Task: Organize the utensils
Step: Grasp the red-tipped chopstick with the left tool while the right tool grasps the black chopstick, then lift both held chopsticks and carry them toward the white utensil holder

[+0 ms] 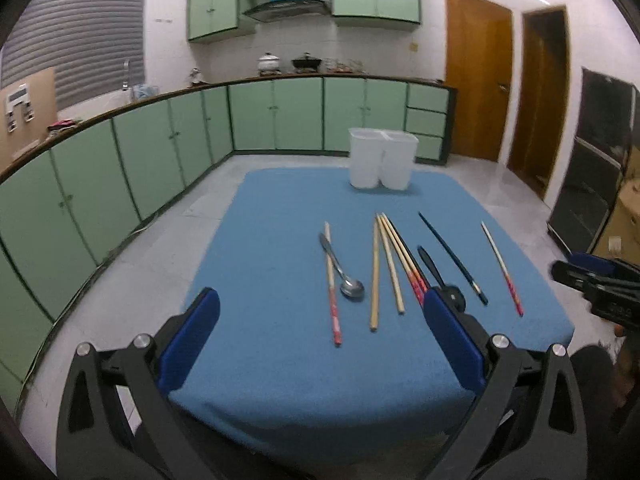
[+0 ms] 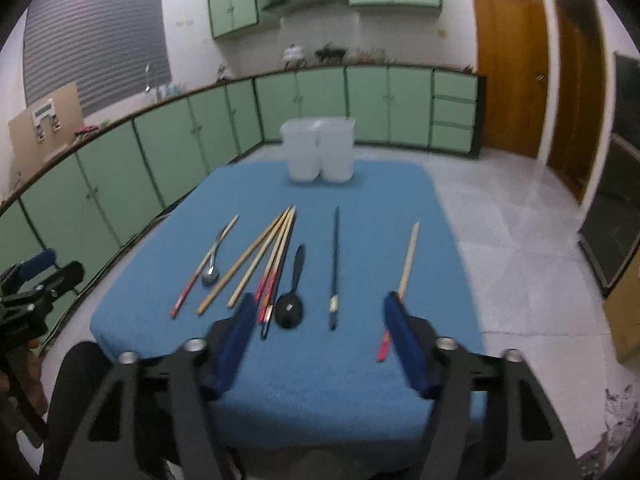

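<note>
Utensils lie in a row on the blue-covered table [image 1: 280, 352]: a metal spoon [image 1: 344, 272] over a red-tipped chopstick [image 1: 331, 284], two wooden chopsticks [image 1: 376, 272], a red-and-black pair [image 1: 408, 264], a black spoon [image 1: 434, 270], a dark chopstick [image 1: 452, 258] and a lone red-tipped chopstick [image 1: 502, 268]. Two white cups [image 1: 382, 164] stand at the far edge. My left gripper [image 1: 320, 312] is open and empty above the near edge. My right gripper [image 2: 320, 312] is open and empty, with the black spoon [image 2: 292, 296] and dark chopstick [image 2: 335, 268] ahead between its fingers.
Green cabinets [image 1: 160, 140] line the left and back walls. Wooden doors [image 1: 476, 80] are at the back right. Tiled floor [image 2: 520, 248] surrounds the table. A cardboard box [image 1: 624, 216] stands at the right. The other gripper shows at each view's side [image 1: 600, 280].
</note>
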### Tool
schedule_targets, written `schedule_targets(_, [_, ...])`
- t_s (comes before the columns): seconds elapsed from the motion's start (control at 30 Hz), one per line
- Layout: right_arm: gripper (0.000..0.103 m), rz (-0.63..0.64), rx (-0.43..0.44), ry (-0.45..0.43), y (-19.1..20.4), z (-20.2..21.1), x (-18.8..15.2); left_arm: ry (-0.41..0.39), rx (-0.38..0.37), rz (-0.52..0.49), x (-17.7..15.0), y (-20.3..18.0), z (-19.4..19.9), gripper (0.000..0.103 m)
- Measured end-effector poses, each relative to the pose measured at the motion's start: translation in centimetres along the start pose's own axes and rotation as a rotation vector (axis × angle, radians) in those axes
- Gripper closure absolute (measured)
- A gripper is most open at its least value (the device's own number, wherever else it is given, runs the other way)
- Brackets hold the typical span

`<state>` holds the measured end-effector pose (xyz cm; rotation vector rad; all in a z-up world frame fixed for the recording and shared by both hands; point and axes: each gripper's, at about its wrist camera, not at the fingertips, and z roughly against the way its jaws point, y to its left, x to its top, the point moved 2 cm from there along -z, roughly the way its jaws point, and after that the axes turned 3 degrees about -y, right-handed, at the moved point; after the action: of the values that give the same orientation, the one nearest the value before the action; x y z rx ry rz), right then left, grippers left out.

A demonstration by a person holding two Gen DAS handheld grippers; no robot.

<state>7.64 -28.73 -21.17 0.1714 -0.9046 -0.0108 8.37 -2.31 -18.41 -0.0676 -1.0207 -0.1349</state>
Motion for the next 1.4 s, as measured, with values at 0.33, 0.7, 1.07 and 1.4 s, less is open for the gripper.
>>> schedule_targets(0.33, [0.071, 0.016, -0.006, 0.069, -1.0, -8.2, -3.3, 0.176, -0.021, 0.034, -5.8, 0.0, -8.5, 0.051])
schedule_targets(0.7, [0.083, 0.047, -0.027, 0.078, -1.5, -11.7, -3.8, 0.197, -0.007, 0.02, -6.9, -1.0, -12.7, 0.078])
schedule_targets(1.07, [0.095, 0.03, 0.002, 0.062, -1.7, -11.8, -3.5, 0.178, -0.052, 0.064, -6.2, -0.6, -12.6, 0.098])
schedule_targets(1.4, [0.096, 0.053, 0.013, -0.046, -1.1, -6.8, 1.1, 0.051, -0.016, 0.052, -0.7, 0.7, -8.2, 0.098])
